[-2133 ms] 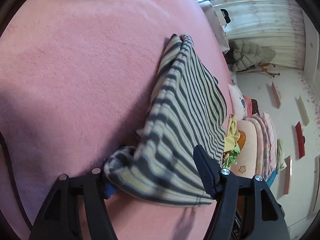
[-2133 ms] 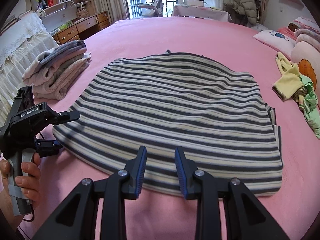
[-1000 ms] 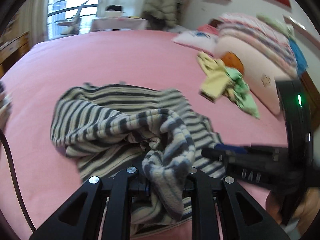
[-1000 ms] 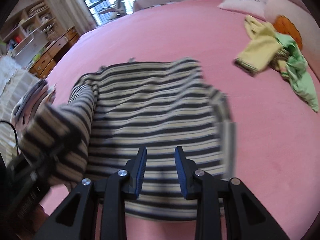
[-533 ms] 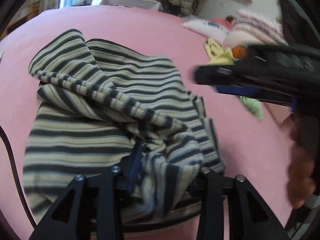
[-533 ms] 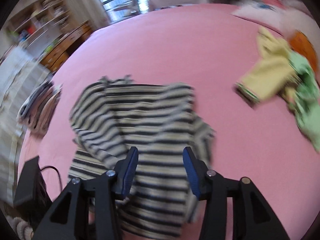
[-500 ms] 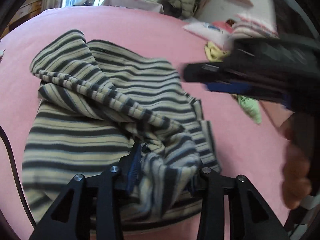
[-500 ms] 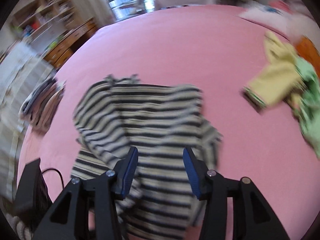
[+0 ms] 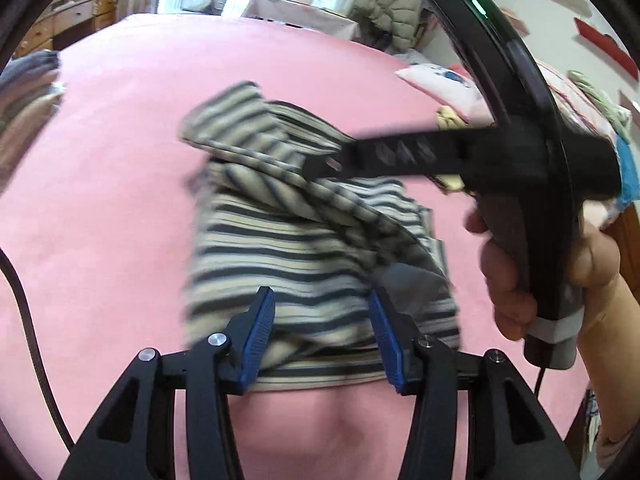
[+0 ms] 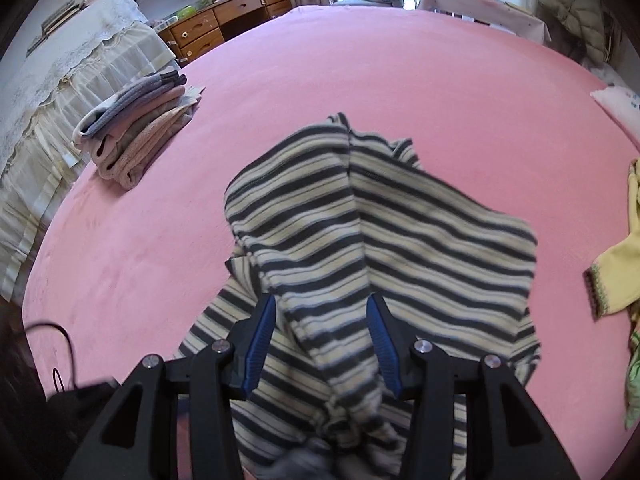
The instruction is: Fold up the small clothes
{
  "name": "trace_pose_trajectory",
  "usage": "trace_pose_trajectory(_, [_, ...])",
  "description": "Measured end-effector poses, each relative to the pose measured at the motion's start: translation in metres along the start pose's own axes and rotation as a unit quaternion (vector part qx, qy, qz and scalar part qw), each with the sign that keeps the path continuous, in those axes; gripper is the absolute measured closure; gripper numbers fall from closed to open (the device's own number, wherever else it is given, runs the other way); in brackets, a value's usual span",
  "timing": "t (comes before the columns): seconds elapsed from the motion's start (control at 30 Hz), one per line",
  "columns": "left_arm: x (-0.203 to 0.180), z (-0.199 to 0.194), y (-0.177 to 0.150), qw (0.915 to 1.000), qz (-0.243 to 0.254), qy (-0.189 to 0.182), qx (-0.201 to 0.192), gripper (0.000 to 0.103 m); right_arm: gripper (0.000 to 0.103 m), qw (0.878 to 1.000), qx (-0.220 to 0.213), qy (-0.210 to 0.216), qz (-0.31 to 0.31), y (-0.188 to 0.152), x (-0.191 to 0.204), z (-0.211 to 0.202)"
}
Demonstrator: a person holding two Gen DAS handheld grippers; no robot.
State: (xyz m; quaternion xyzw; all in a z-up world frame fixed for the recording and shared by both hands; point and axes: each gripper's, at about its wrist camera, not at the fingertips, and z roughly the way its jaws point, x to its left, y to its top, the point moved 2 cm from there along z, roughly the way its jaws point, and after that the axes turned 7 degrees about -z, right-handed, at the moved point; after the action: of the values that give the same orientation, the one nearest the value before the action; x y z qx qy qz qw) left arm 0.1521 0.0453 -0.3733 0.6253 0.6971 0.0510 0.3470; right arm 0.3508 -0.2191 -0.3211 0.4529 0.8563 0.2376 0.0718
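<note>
Striped shirt [image 10: 380, 240] rumpled, long axis running away; left claw [image 9: 322, 334], right claw [image 10: 322, 342] released.

A cream-and-dark striped garment [image 10: 372, 248] lies bunched and partly folded over itself on the pink bed [image 10: 360, 64].

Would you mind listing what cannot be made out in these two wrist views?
- Left wrist view: the striped garment is motion-blurred, so its fold edges are unclear; the right gripper crosses it and hides its far part.
- Right wrist view: the garment's near end is cut off by the bottom edge; the yellow cloth is cut by the right edge.
- Folded stack: individual pieces cannot be told apart.
</note>
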Motion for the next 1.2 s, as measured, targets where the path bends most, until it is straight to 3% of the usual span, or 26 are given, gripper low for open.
trace_pose_trajectory(0.3, [0.077, -0.006, 0.042, 0.9916, -0.091, 0.09, -0.018, 0.055, 0.056, 0.999, 0.003, -0.013, -0.045, 0.015, 0.034, 0.019])
trace_pose_trajectory(0.57, [0.097, 0.027, 0.062, 0.9858, -0.132, 0.103, -0.003, 0.055, 0.055, 0.988, 0.016, -0.079, -0.129, 0.018, 0.064, 0.056])
trace_pose_trajectory(0.6, [0.098, 0.028, 0.062, 0.9859, -0.132, 0.103, -0.001, 0.055, 0.056, 0.988, 0.014, -0.085, -0.128, 0.019, 0.063, 0.058])
trace_pose_trajectory(0.63, [0.099, 0.028, 0.06, 0.9862, -0.131, 0.101, 0.0, 0.055, 0.071, 0.989, 0.011, -0.084, -0.123, 0.019, 0.061, 0.058])
trace_pose_trajectory(0.67, [0.098, 0.028, 0.06, 0.9866, -0.128, 0.101, 0.001, 0.055, 0.094, 0.991, 0.006, -0.077, -0.107, 0.021, 0.055, 0.056])
trace_pose_trajectory(0.77, [0.091, 0.03, 0.06, 0.9883, -0.118, 0.097, 0.0, 0.055, 0.094, 0.998, -0.022, -0.05, -0.036, 0.026, 0.027, 0.041])
trace_pose_trajectory(0.9, [0.078, 0.033, 0.057, 0.9911, -0.1, 0.088, 0.0, 0.055, 0.094, 0.992, -0.089, -0.071, 0.053, 0.022, -0.02, 0.0])
trace_pose_trajectory(0.97, [0.071, 0.038, 0.058, 0.9929, -0.084, 0.084, 0.001, 0.055, 0.094, 0.984, -0.1, -0.096, 0.108, 0.011, -0.049, -0.012])
trace_pose_trajectory(1.07, [0.06, 0.046, 0.059, 0.9947, -0.069, 0.076, 0.011, 0.055, 0.094, 0.969, -0.08, -0.095, 0.213, -0.02, -0.098, -0.006])
trace_pose_trajectory(1.2, [0.05, 0.055, 0.06, 0.9964, -0.049, 0.067, 0.019, 0.055, 0.094, 0.954, -0.062, -0.074, 0.285, -0.051, -0.128, 0.01])
